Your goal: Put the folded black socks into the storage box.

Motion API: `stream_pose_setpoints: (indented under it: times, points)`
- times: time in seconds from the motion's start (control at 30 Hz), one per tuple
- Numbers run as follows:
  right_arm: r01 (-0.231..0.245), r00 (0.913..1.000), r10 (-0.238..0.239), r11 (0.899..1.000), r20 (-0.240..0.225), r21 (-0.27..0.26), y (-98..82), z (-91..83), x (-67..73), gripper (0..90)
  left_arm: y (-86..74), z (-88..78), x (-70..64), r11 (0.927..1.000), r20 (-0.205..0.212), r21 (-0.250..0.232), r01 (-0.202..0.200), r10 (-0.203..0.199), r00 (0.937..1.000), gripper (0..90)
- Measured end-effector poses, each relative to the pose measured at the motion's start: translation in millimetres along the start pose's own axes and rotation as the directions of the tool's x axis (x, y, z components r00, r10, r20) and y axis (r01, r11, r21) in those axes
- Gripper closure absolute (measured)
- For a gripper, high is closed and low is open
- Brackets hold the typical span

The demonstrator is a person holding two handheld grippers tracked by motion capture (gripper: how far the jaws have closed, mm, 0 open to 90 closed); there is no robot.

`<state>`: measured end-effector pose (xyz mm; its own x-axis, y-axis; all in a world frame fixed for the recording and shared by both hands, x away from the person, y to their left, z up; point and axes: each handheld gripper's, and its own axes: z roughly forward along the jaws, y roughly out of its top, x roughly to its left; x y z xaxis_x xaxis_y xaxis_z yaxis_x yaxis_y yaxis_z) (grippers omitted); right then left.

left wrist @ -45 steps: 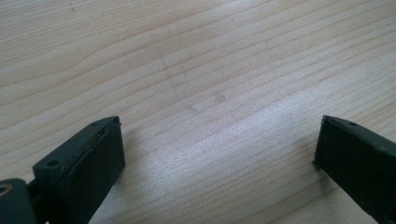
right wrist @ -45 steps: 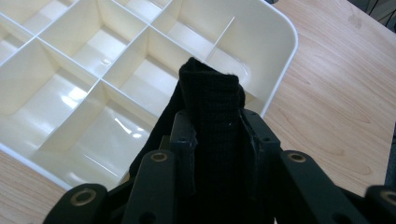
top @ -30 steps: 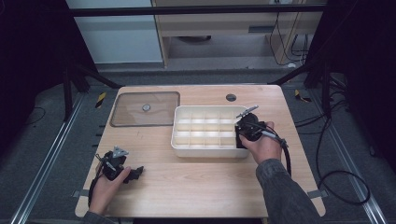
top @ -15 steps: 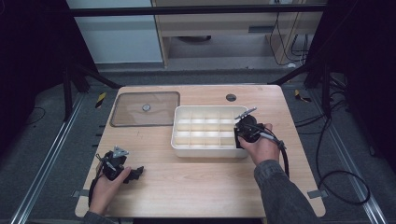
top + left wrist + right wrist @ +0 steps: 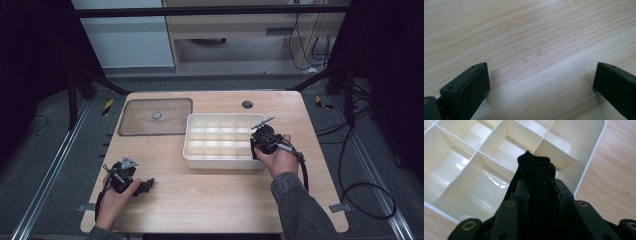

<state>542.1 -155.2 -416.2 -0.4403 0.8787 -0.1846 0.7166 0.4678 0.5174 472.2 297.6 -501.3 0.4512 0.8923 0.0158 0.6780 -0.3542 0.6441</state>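
A white divided tray (image 5: 192, 150) sits near the middle of the wooden table (image 5: 210, 195), its compartments arranged in a grid and all of them bare in the high view. The right gripper (image 5: 261, 141) is held by the person's right hand (image 5: 277, 159) at the tray's right end, over the compartments nearest that edge. In the right gripper view, its jaws are clamped on a folded piece of black ribbed cloth (image 5: 537, 177), which stands up between them and pokes out past their tips. The cloth hangs above the tray's partitions (image 5: 491, 160), close to the tray's rounded corner wall (image 5: 596, 152); whether it touches a divider cannot be told. A black cable (image 5: 303, 172) trails from this gripper back along the forearm.

The left gripper (image 5: 146, 185) rests low at the table's front left, held by the left hand (image 5: 116, 197), well apart from the tray. The left gripper view shows its two jaws spread wide with only bare wood grain (image 5: 536, 50) between them.

A clear flat lid (image 5: 156, 116) with a small round knob lies on the table just left of the tray's far end. A dark round hole (image 5: 247, 104) marks the tabletop beyond the tray.
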Motion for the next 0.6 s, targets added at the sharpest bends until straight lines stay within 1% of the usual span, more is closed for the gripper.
stream_pose_setpoints:
  times: [0.17, 0.33, 0.53, 0.6]
  points:
    - [-0.008, 1.0000, 0.008, 1.000, -0.001, 0.004, -1.5, -0.2, 0.7, 69.7, 0.1, 0.4, -0.6, 1.0000, 0.001, -0.004, 0.003, -0.003, 1.0000, 0.0]
    - [0.005, 1.0000, -0.005, 1.000, 0.007, 0.015, -1.6, 1.4, 2.4, 69.8, 0.2, 0.5, -0.9, 1.0000, 0.001, -0.004, 0.001, -0.001, 1.0000, 0.0]
    - [0.002, 1.0000, -0.002, 1.000, 0.006, 0.025, -1.5, 2.1, 2.9, 69.8, 0.4, 0.6, -1.2, 1.0000, 0.004, -0.002, -0.003, 0.003, 1.0000, 0.0]
    - [0.002, 1.0000, -0.002, 1.000, 0.006, 0.020, -1.9, 2.5, 2.7, 69.7, 0.5, 0.6, -1.4, 1.0000, 0.004, -0.002, -0.004, 0.004, 1.0000, 0.0]
